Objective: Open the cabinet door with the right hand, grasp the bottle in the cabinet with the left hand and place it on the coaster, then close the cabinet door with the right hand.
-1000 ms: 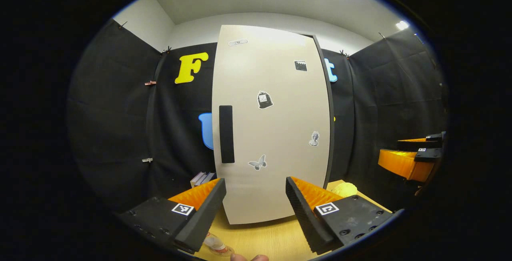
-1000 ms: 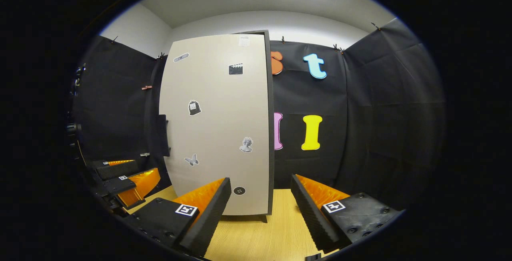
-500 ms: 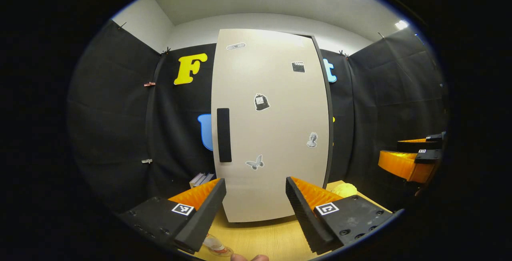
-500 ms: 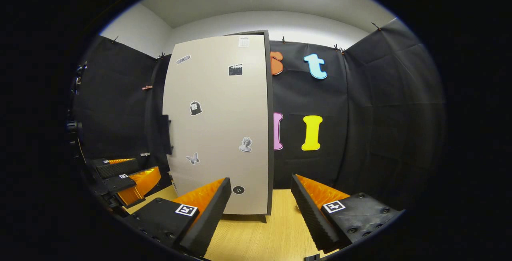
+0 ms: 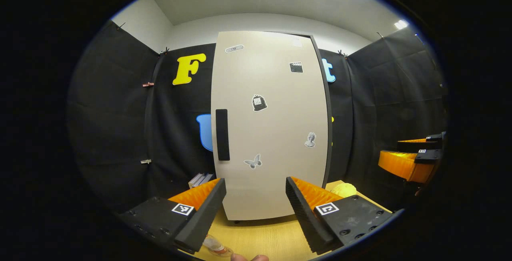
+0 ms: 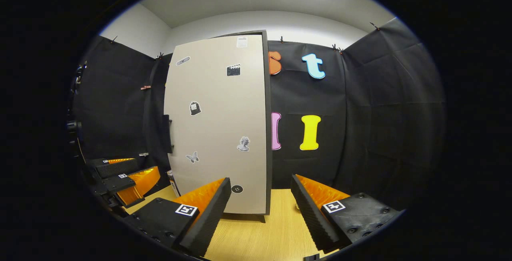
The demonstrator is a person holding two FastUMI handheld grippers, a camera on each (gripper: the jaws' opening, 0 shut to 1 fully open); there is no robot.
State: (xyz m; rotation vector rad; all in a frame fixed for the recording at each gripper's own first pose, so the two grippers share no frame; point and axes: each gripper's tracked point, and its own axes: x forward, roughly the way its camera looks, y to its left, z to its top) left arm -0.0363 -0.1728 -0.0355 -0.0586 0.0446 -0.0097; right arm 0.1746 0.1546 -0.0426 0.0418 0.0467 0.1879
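The cabinet door (image 5: 272, 125) stands shut, black handle (image 5: 222, 134) at its left edge (stickers dot the panel). The left gripper (image 5: 255, 209) and the right gripper (image 6: 260, 209) both gape, grasping nothing, above the wooden table (image 6: 260, 237)

The left tool (image 5: 256, 209), a black-bodied two-finger piece with orange ribbed finger backs and dark textured pads, has its fingers (image 5: 202, 213) spread wide apart with nothing between them. A fingertip of the person's hand (image 5: 250, 258) peeks up just below its gap. The right tool (image 6: 260, 211), of the same black and orange build, likewise stands spread wide with nothing held. Each tool is level, pointing forward. From the left tool, the right tool (image 5: 410, 159) sits off to the right; from the right tool, the left tool (image 6: 122, 181) sits low to the left.
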